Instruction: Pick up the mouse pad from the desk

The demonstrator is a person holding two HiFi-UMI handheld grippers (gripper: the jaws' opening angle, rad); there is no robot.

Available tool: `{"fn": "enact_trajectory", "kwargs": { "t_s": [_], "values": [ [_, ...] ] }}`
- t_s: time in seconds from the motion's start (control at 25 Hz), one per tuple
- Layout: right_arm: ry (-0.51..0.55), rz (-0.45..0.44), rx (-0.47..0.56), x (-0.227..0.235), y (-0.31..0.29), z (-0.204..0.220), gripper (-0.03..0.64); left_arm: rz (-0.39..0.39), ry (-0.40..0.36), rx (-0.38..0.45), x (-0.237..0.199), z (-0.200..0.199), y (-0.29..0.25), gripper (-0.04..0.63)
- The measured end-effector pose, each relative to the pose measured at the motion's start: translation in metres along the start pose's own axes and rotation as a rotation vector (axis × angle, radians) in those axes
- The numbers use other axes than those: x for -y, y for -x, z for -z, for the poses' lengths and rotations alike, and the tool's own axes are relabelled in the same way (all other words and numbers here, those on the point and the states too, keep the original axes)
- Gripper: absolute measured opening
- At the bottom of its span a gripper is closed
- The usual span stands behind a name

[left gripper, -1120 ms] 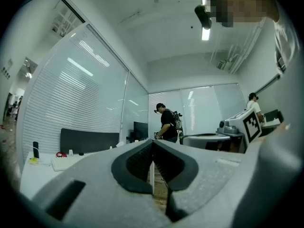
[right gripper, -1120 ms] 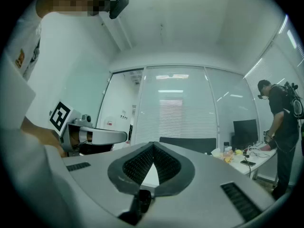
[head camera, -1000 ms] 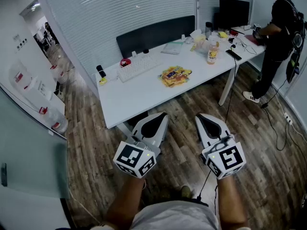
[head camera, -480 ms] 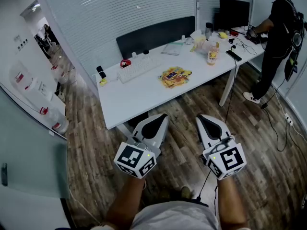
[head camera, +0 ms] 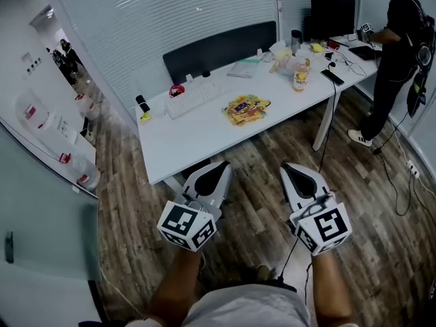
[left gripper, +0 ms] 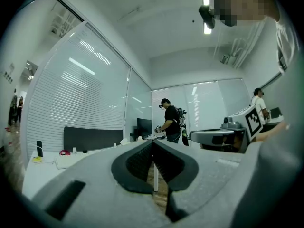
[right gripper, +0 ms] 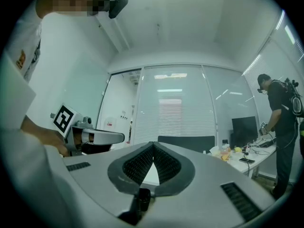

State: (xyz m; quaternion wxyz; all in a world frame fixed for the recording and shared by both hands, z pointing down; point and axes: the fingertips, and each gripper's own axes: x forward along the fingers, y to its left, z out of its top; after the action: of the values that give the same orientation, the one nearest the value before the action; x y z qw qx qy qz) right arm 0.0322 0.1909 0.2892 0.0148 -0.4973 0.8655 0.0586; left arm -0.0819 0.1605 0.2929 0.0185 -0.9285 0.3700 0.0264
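The mouse pad [head camera: 246, 107], a flat yellow and orange patterned sheet, lies near the middle of the white desk [head camera: 197, 133], right of a white keyboard [head camera: 194, 95]. My left gripper [head camera: 221, 166] and right gripper [head camera: 287, 167] hover side by side over the wooden floor in front of the desk, well short of the pad. Both are shut and hold nothing. In the left gripper view the left gripper's [left gripper: 152, 142] dark pads meet, with the right gripper [left gripper: 228, 134] beside it. The right gripper view shows the right gripper's [right gripper: 153, 146] pads closed too.
A dark panel [head camera: 221, 46] stands behind the desk. A bottle [head camera: 300, 77], papers and a monitor [head camera: 332, 16] crowd its right end, where a person [head camera: 402, 46] in black stands. Desk legs [head camera: 324, 125] reach the floor. Water jugs [head camera: 41, 125] sit behind glass at left.
Both grippers stay shut and have drifted only slightly in the head view. The person at the far right has shifted their arms over the desk end.
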Motion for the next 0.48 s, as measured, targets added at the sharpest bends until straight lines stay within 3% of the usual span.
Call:
{"fn": "enact_trajectory", "kwargs": {
  "t_s": [0.48],
  "values": [
    [-0.021,-0.053,0.027,0.045,0.001,0.006,0.012,-0.062,-0.042,-0.029,0.012,0.002,-0.035,0.015]
  ]
}}
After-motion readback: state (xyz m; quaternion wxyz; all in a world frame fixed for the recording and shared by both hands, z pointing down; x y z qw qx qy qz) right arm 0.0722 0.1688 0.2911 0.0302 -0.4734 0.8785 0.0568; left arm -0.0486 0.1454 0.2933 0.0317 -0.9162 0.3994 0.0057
